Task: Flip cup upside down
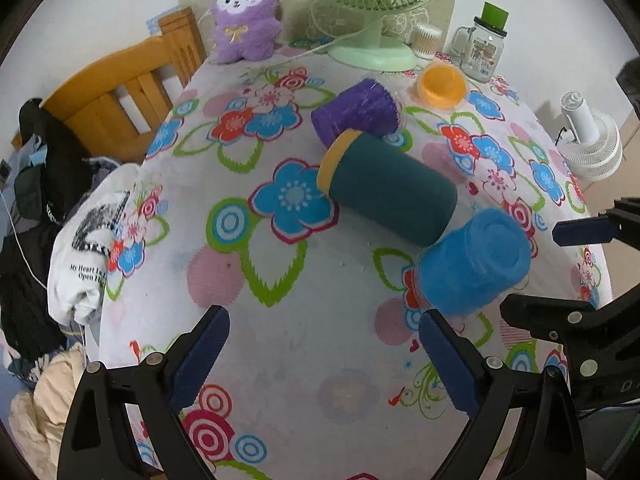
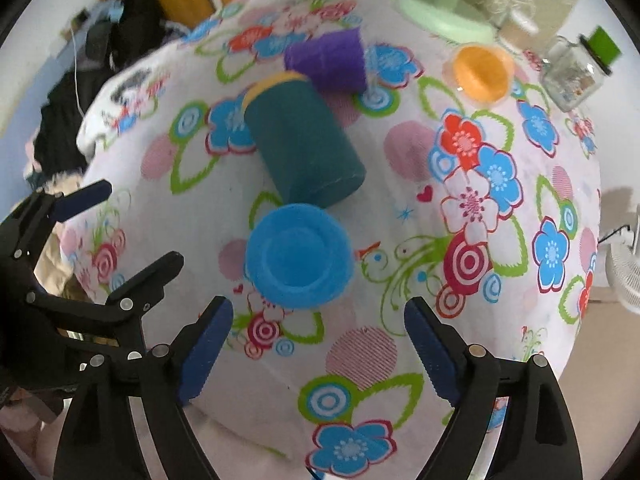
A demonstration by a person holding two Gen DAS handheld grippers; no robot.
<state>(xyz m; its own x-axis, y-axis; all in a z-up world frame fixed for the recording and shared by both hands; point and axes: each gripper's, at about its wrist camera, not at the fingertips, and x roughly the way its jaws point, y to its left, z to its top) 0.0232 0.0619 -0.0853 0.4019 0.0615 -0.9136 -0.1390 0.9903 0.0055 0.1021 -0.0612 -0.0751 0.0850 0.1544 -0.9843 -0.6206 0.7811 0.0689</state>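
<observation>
Both jaws spread, empty. Right gripper [image 2: 318,344] near blue cup [image 2: 299,255], base up already; teal cup [image 2: 306,144] lying: straddle mid-body, squeeze evenly.

Both hand-held grippers [image 1: 324,354] [image 2: 318,346] agape, empty

The glass jar [image 2: 572,74] is motion-blurred, and the green fan [image 1: 370,0] is cropped at top.

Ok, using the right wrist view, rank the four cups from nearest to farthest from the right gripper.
1. Blue cup, base up, just ahead of the right gripper.
2. Teal cup, on its side behind it.
3. Purple cup, on its side, further back.
4. Orange cup, far right.
</observation>
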